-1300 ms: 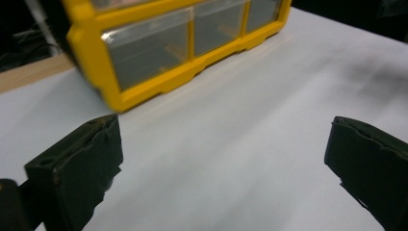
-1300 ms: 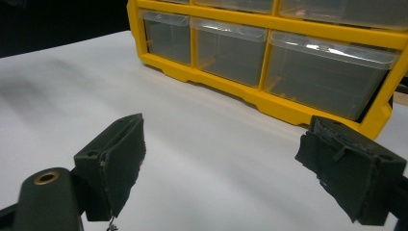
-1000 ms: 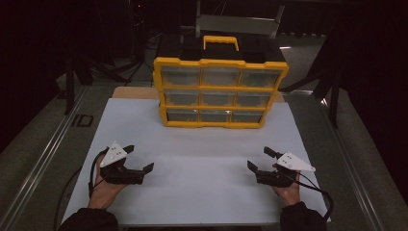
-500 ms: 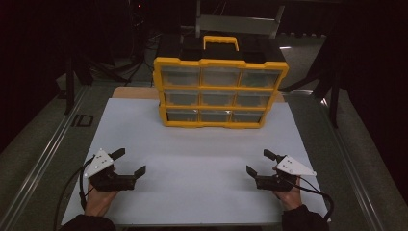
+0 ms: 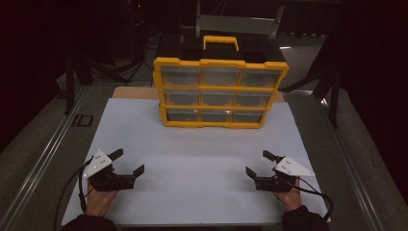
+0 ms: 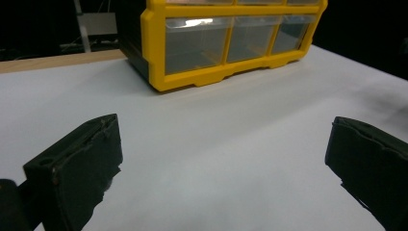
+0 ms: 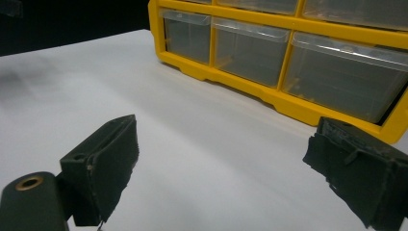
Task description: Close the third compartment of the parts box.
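Note:
A yellow-framed organizer (image 5: 221,91) with three rows of clear drawers and a yellow handle stands upright at the back of the white mat (image 5: 202,149). All its drawers look pushed in. My left gripper (image 5: 129,161) rests low over the mat's near left corner, open, with nothing between its jaws. My right gripper (image 5: 256,162) mirrors it at the near right, also open and empty. The left gripper view has the organizer (image 6: 231,43) far beyond the open left gripper (image 6: 223,159). In the right gripper view the organizer's bottom drawer row (image 7: 288,53) lies beyond the open right gripper (image 7: 221,163).
Metal rails (image 5: 53,144) run along both sides of the table. A wooden strip (image 5: 134,92) shows behind the mat, and a small black frame (image 5: 82,120) lies left of it. Bare white mat separates the grippers from the organizer.
My left gripper has pulled back toward the near left corner of the mat. The right gripper has barely shifted. Both stayed open.

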Demonstrator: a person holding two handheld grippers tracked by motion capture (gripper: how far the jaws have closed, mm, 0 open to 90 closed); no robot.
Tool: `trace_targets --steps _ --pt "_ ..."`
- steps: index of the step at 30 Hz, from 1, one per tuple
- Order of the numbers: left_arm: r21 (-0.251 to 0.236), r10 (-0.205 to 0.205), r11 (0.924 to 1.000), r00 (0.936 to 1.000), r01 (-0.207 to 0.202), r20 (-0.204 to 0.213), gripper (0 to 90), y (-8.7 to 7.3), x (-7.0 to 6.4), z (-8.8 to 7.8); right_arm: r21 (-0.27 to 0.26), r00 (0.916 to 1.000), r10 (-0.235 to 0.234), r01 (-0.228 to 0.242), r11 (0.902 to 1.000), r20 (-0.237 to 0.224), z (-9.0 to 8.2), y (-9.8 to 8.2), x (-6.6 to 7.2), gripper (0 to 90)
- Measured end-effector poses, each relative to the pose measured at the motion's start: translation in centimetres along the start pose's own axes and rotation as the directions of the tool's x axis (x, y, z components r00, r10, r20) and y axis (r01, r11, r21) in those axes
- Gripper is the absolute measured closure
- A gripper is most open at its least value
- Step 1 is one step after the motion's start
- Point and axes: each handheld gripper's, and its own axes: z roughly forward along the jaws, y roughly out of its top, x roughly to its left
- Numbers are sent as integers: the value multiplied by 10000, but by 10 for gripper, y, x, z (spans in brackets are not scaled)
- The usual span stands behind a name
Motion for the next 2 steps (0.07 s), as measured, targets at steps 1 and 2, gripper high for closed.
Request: trace_targets --steps 1,2 --pt "13 27 10000 10000 -27 -23 5 0 0 0 -3 10000 11 -11 10000 6 0 0 0 92" --pt "43 56 10000 10000 -56 -20 5 0 0 1 -8 10000 21 -21 10000 13 0 0 0 93"
